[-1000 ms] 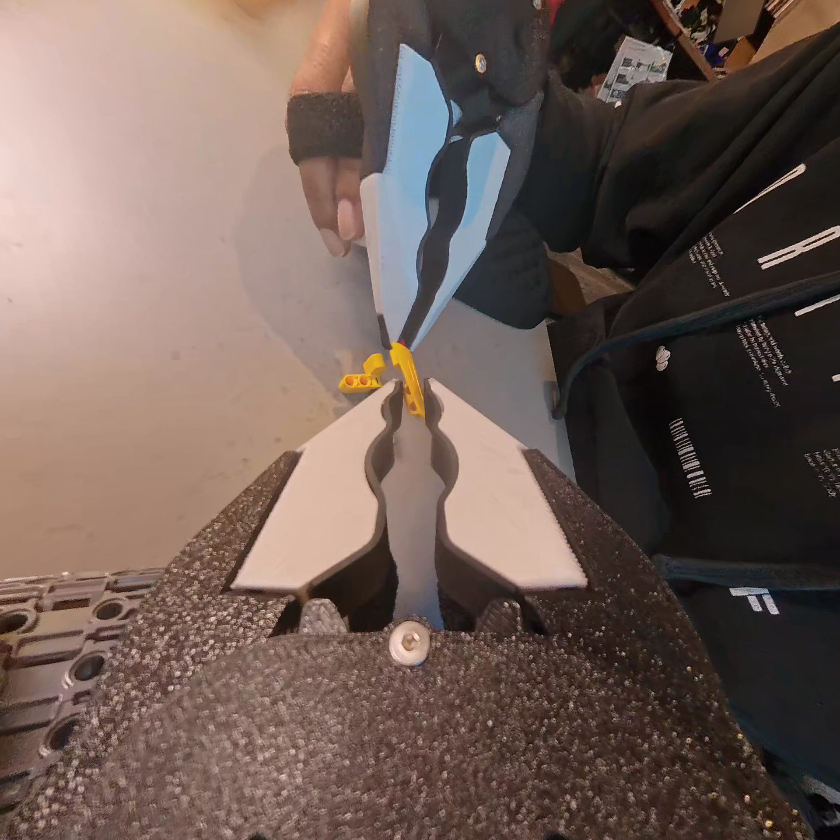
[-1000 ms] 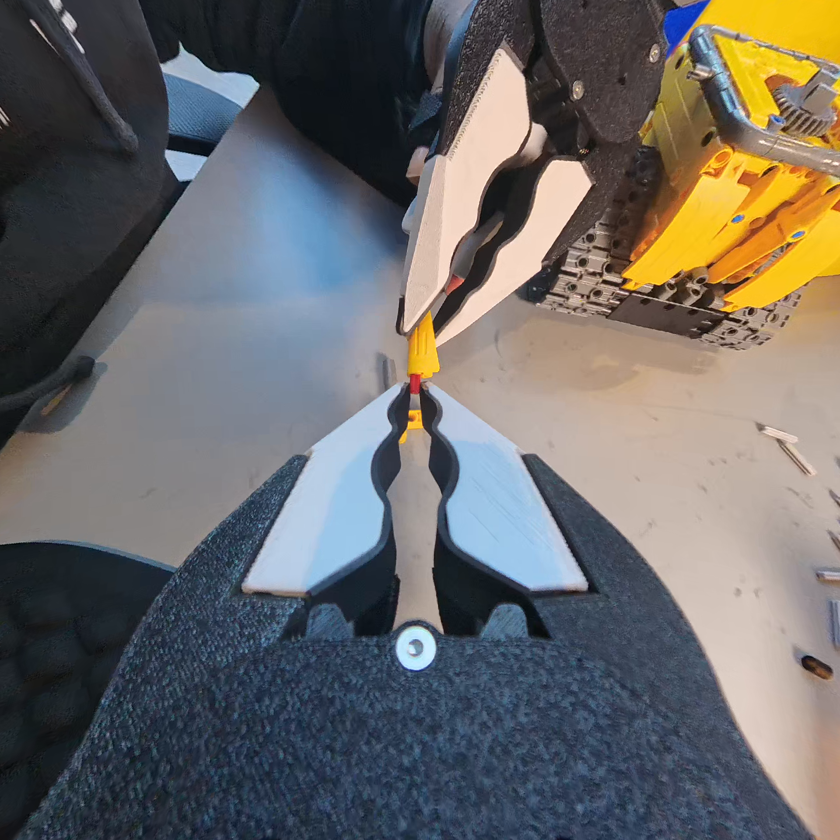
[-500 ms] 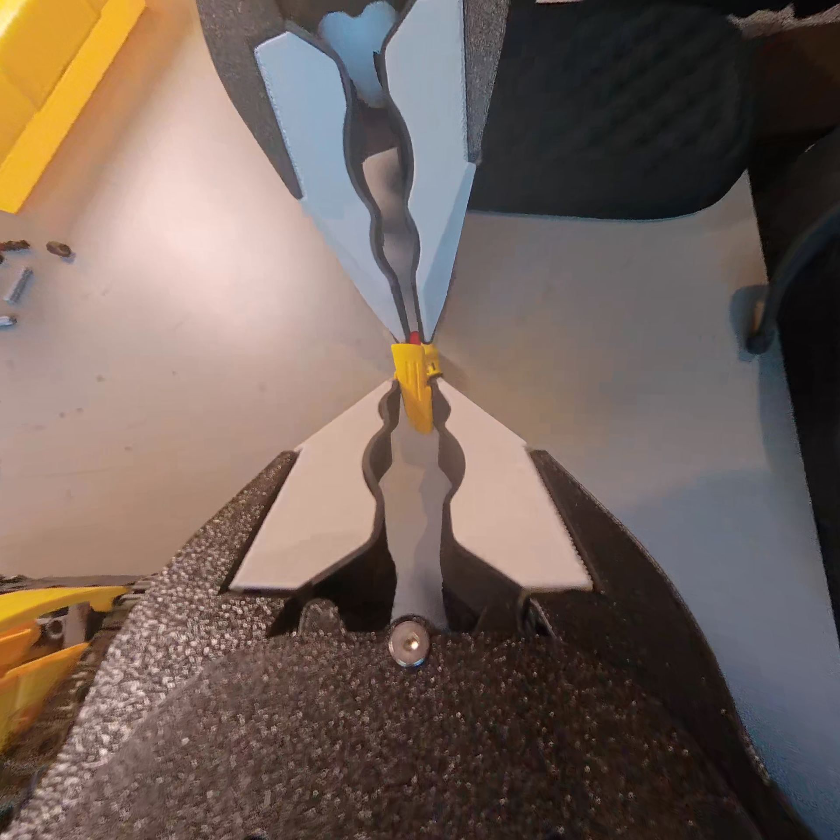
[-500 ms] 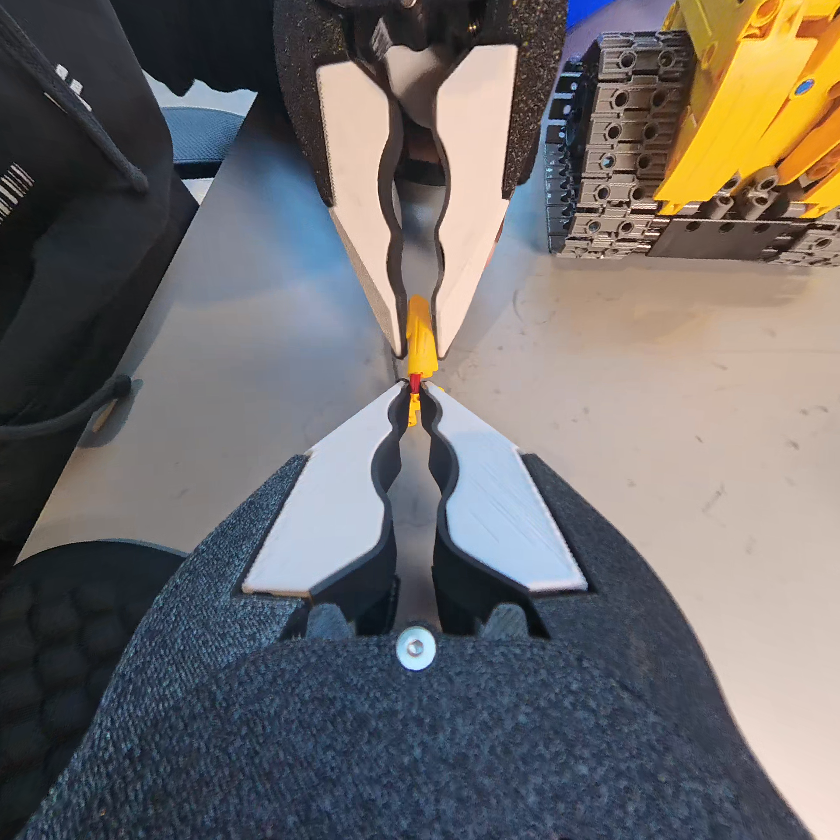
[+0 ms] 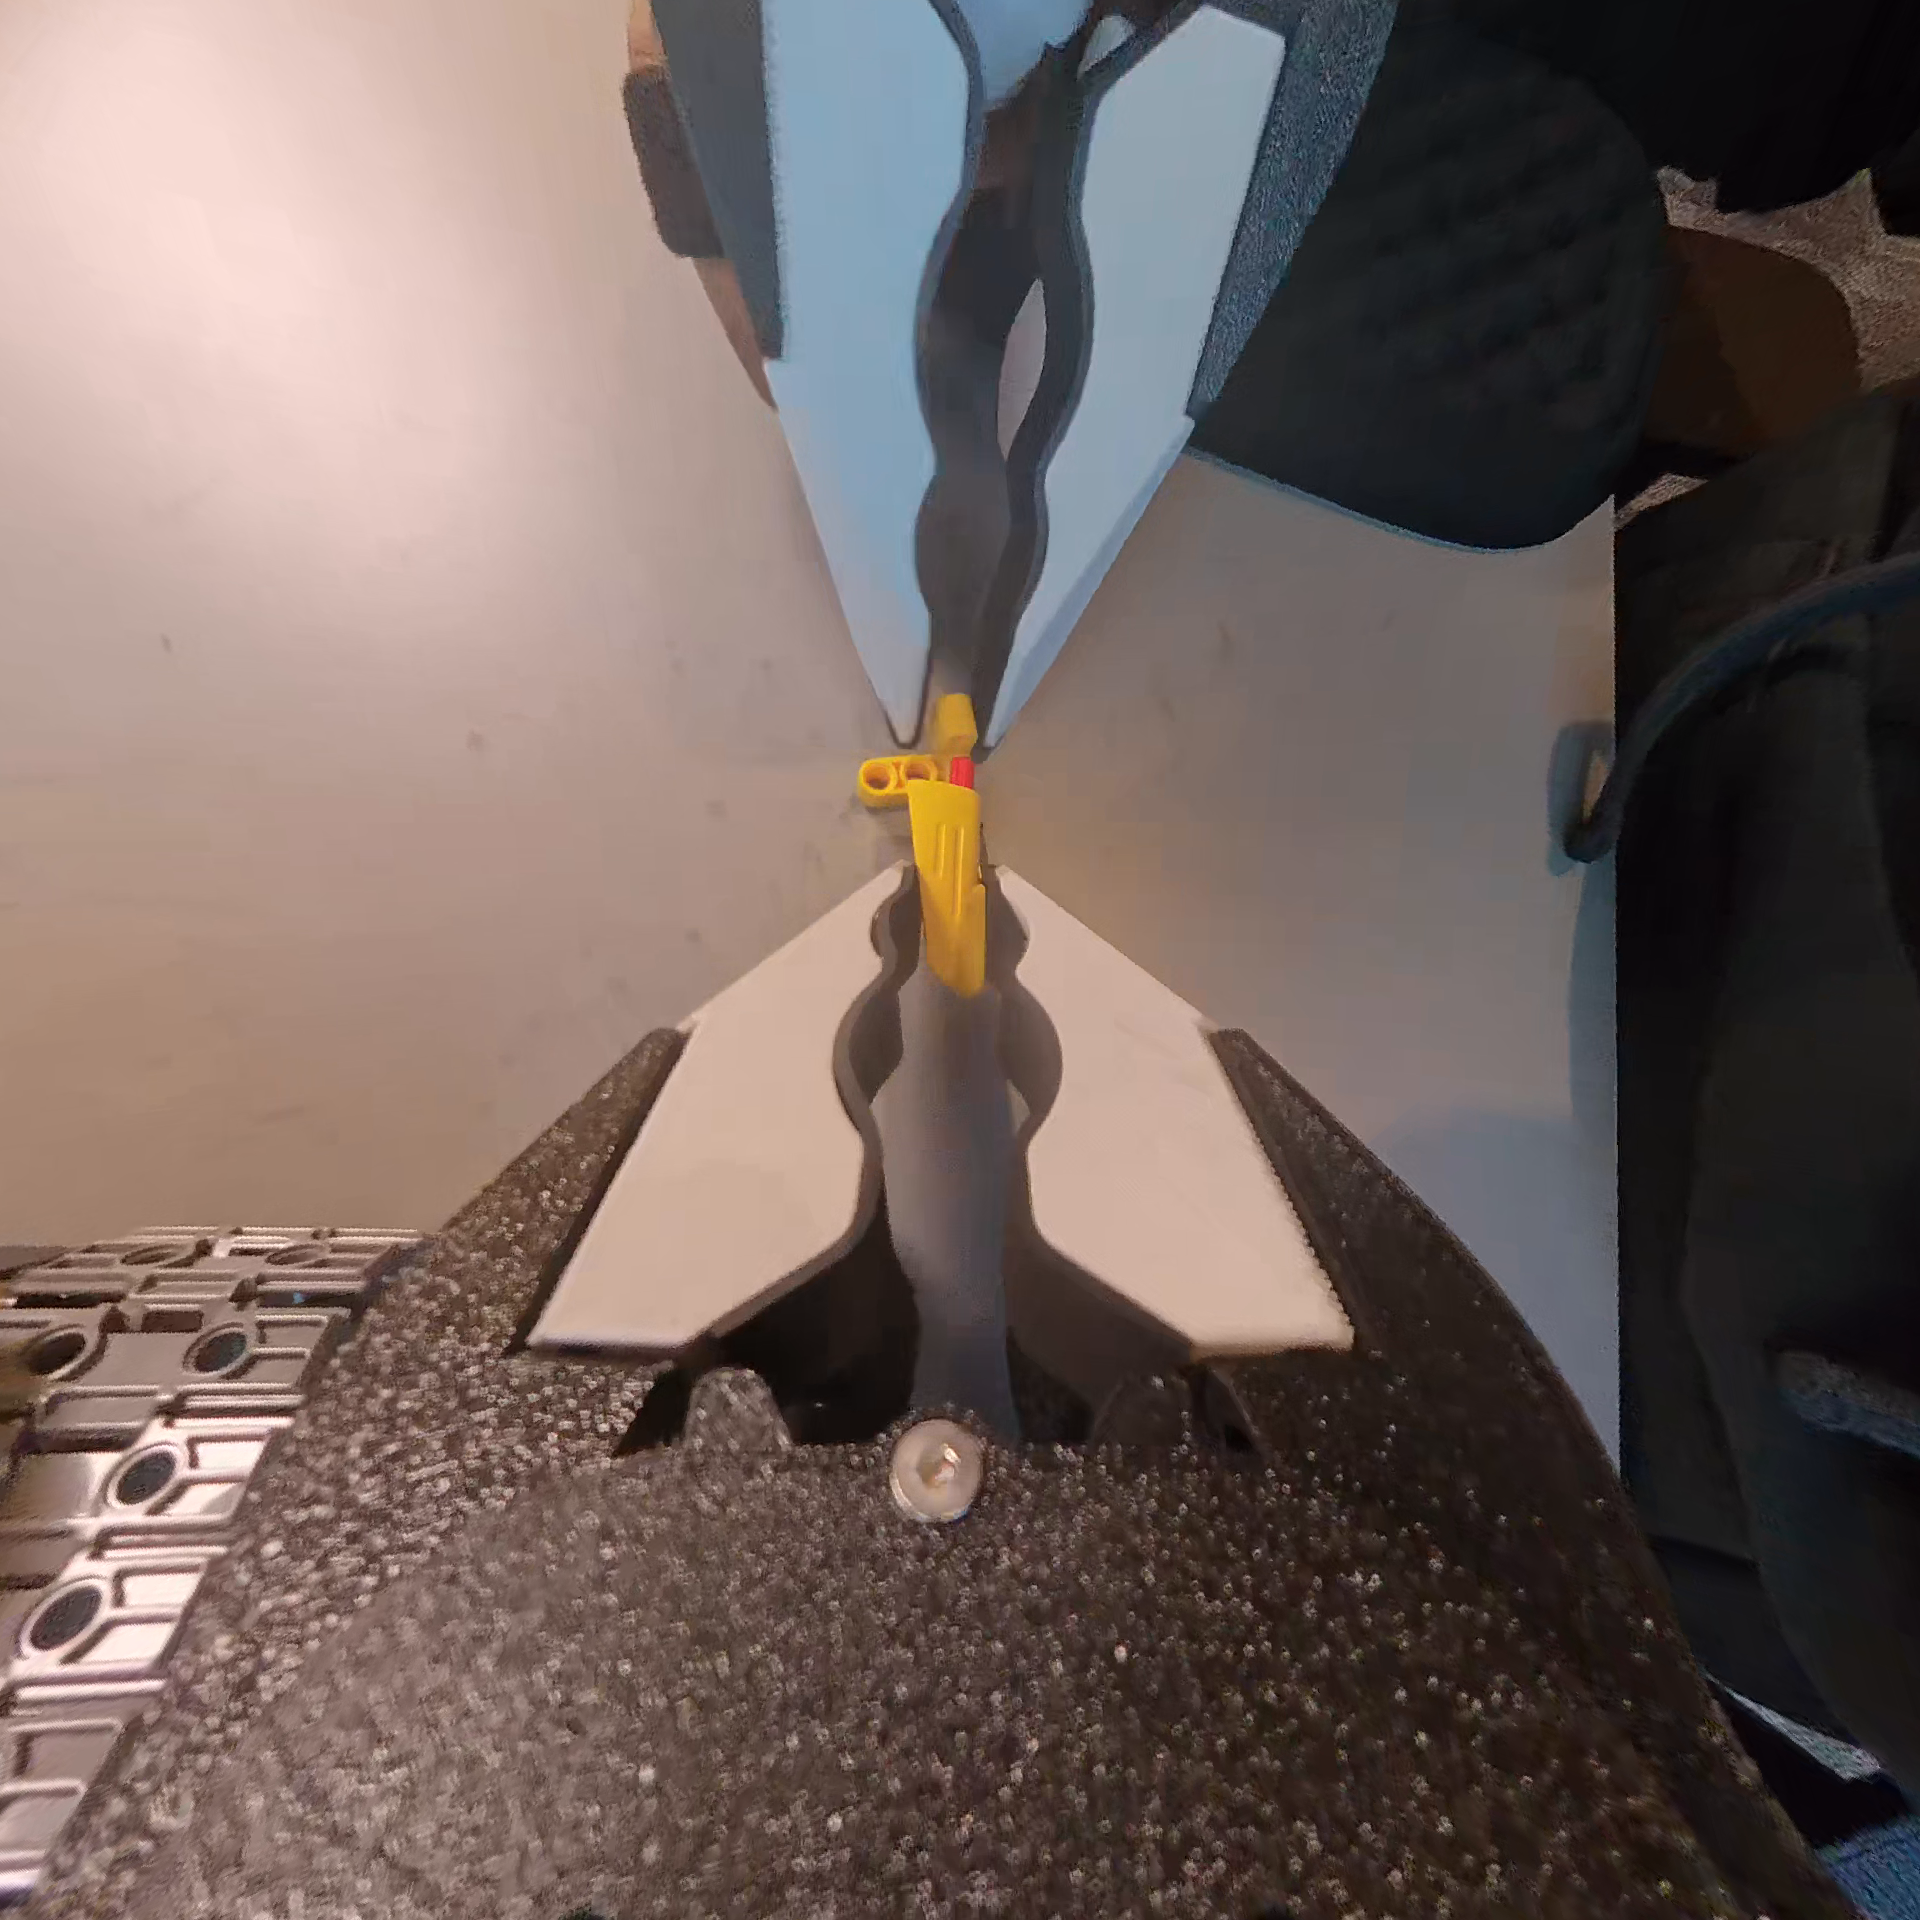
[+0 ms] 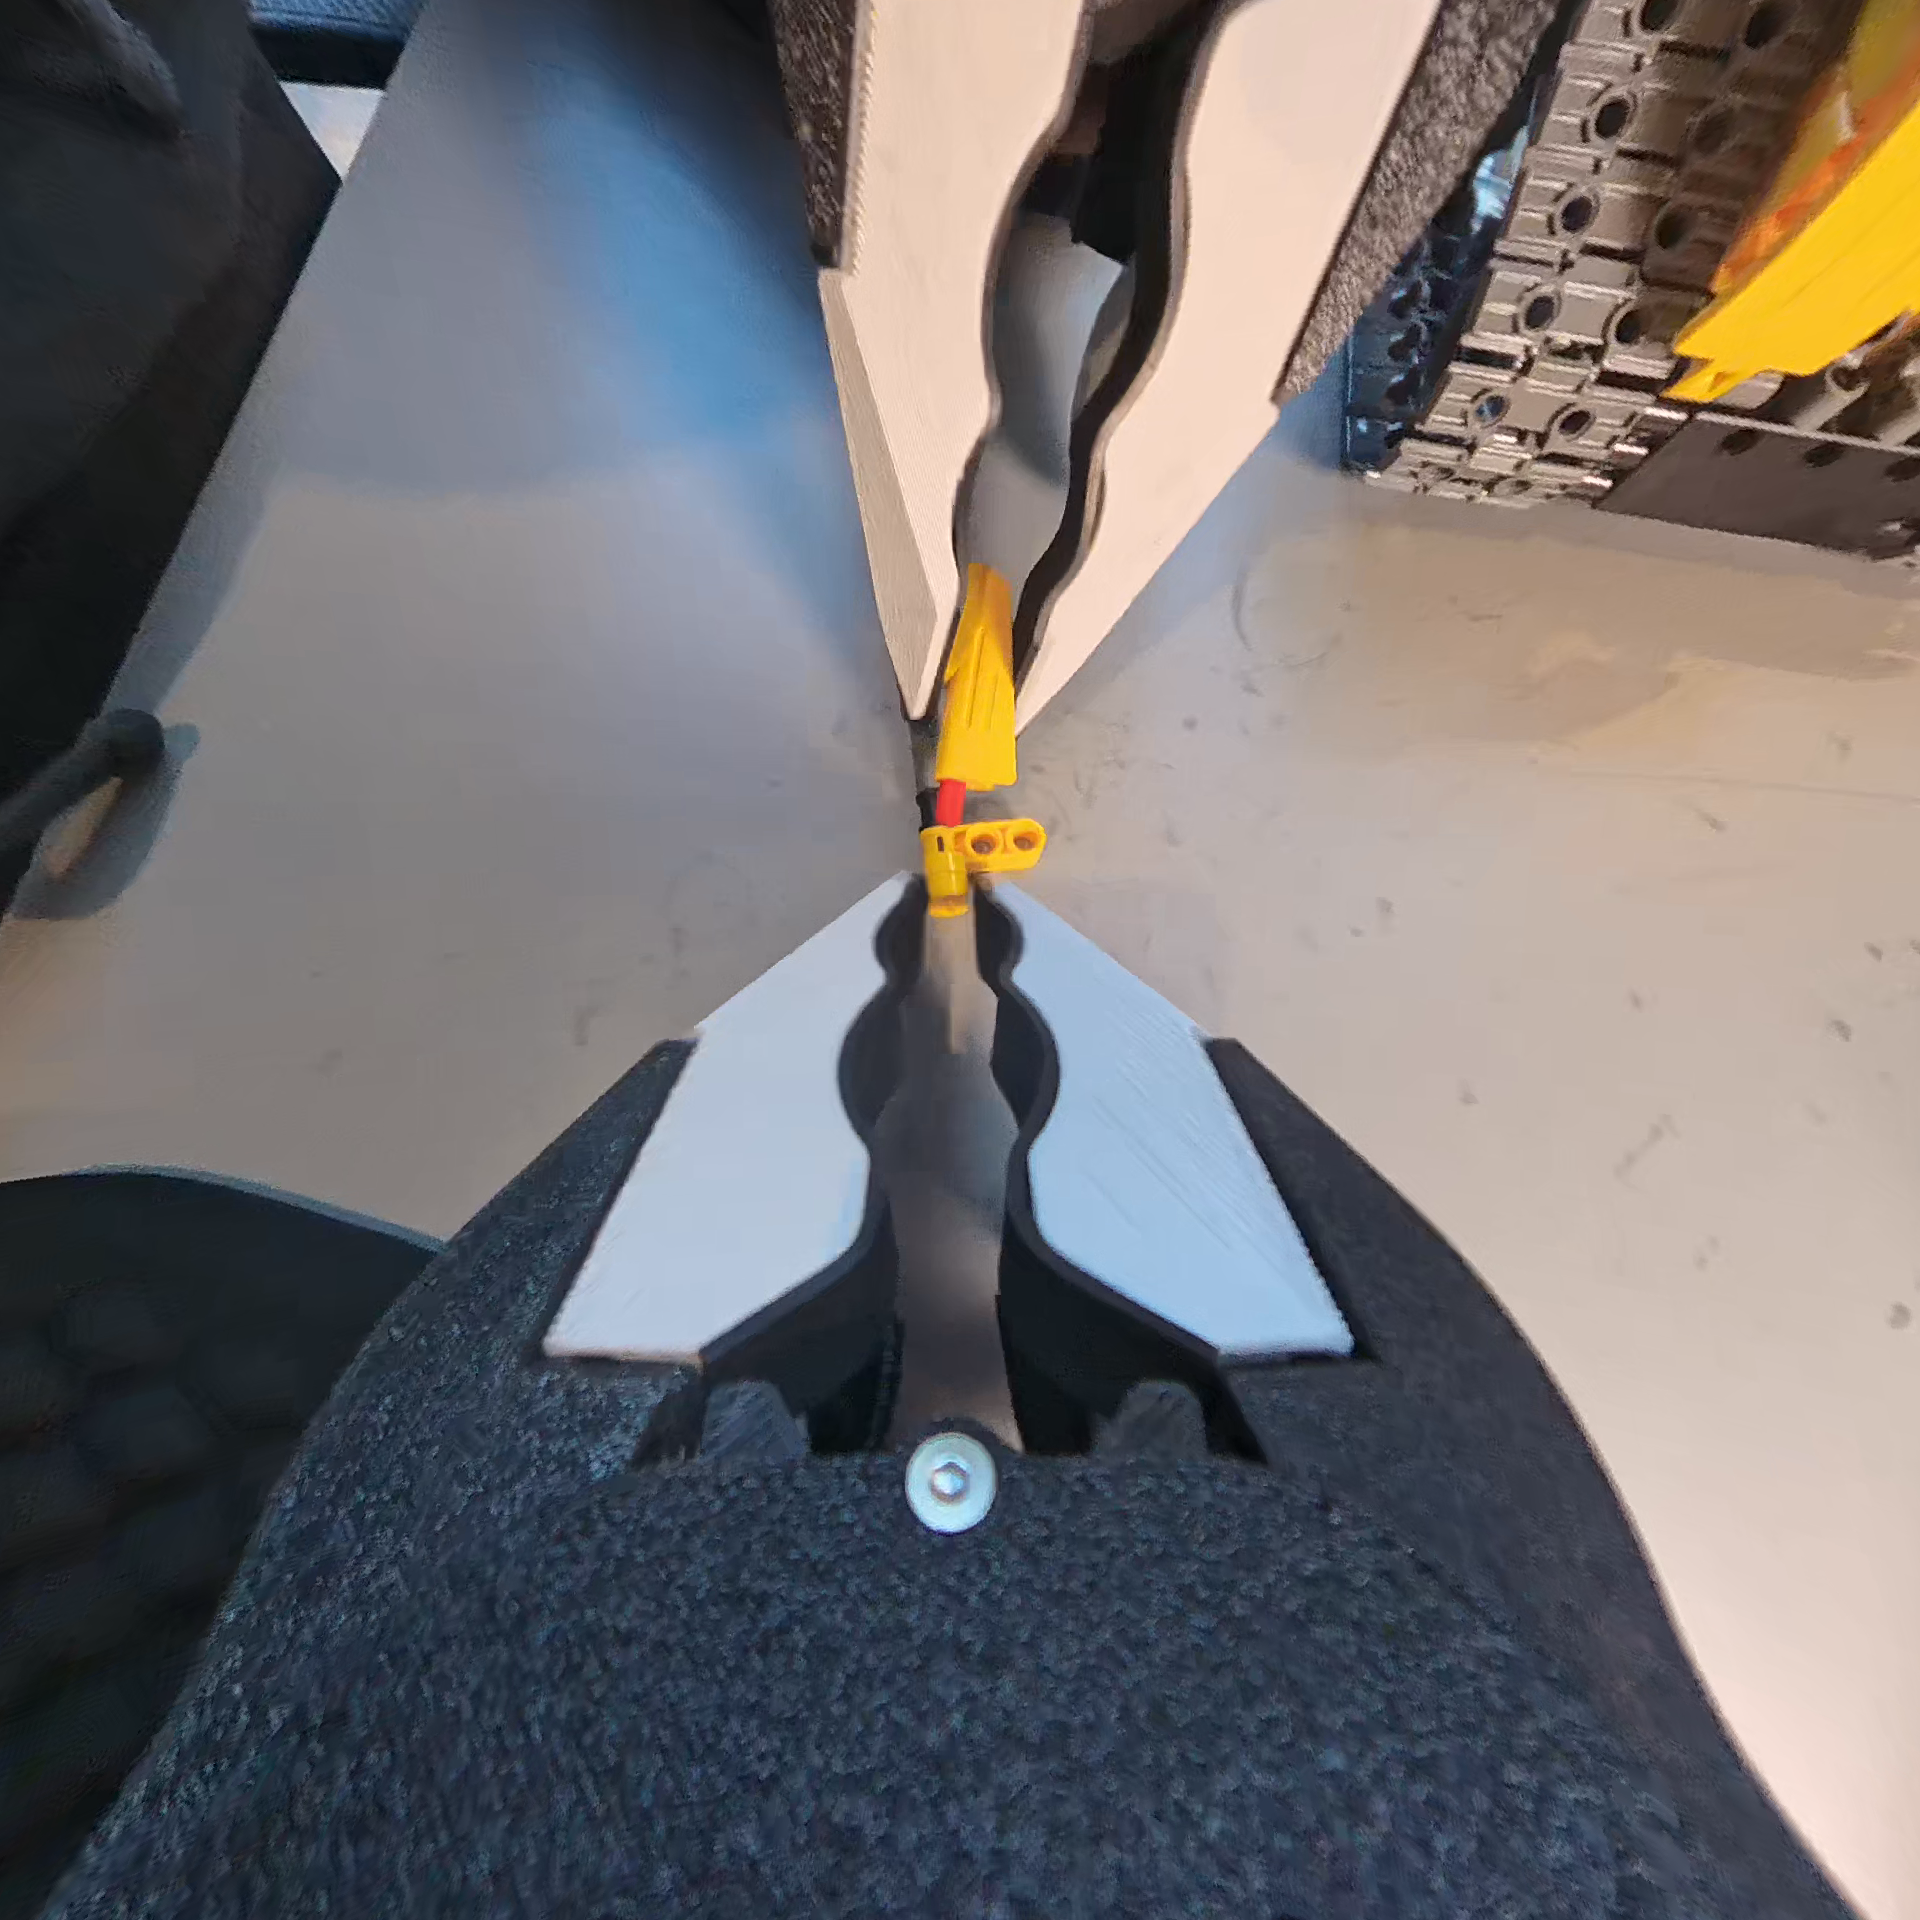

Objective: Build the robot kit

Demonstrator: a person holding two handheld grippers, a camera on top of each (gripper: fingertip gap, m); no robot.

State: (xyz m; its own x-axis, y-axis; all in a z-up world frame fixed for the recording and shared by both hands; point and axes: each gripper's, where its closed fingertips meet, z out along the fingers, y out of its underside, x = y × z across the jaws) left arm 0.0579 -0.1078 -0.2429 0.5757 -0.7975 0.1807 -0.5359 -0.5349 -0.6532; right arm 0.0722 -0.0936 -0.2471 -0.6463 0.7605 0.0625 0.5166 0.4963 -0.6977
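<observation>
Grey tabletop (image 5: 312, 623) – left gripper (image 5: 948, 883) clamps yellow panel (image 5: 948, 894), right gripper (image 6: 948, 883) clamps yellow connector (image 6: 951, 868).

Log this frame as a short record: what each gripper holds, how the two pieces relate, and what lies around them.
left gripper: shut on yellow tapered piece
right gripper: shut on yellow angled connector
link: red pin spans the gap between the two pieces
surface: grey table, scuffed
nearby: tracked yellow brick model, far right in the right wrist view
</observation>
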